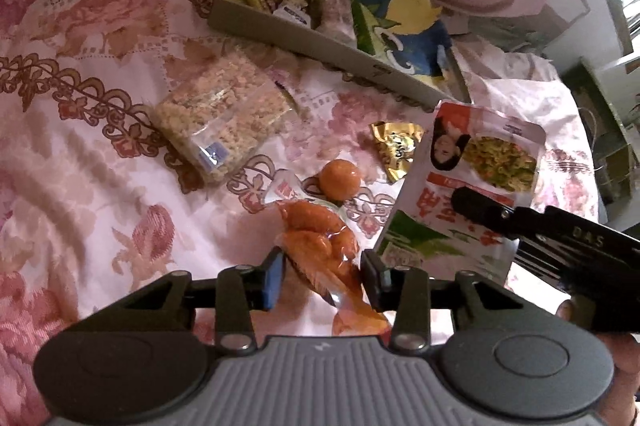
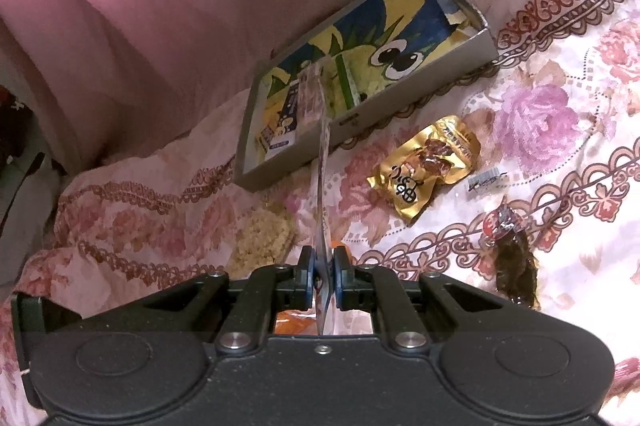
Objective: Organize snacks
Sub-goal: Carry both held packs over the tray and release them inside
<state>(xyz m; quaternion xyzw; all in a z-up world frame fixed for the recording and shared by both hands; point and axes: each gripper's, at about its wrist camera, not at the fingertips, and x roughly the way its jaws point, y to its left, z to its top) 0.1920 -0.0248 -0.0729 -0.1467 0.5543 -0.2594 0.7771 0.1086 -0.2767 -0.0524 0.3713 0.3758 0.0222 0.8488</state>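
Note:
A shallow grey cardboard box (image 1: 304,38) with a cartoon lining holds several snack packs at the back of the bed; it also shows in the right wrist view (image 2: 372,102). My left gripper (image 1: 322,276) is open, its jaws on either side of an orange vacuum-packed snack (image 1: 320,238) lying on the quilt. My right gripper (image 2: 322,276) is shut on a large white pouch (image 1: 472,182), held upright and seen edge-on in the right wrist view (image 2: 323,162). An orange ball snack (image 1: 340,178) and a gold packet (image 1: 396,146) lie between them.
A clear bag of puffed rice cakes (image 1: 224,114) lies to the left on the floral quilt. The gold packet (image 2: 428,162) and a dark vacuum-packed snack (image 2: 514,266) lie to the right. A pink pillow (image 2: 160,6) rises behind the box.

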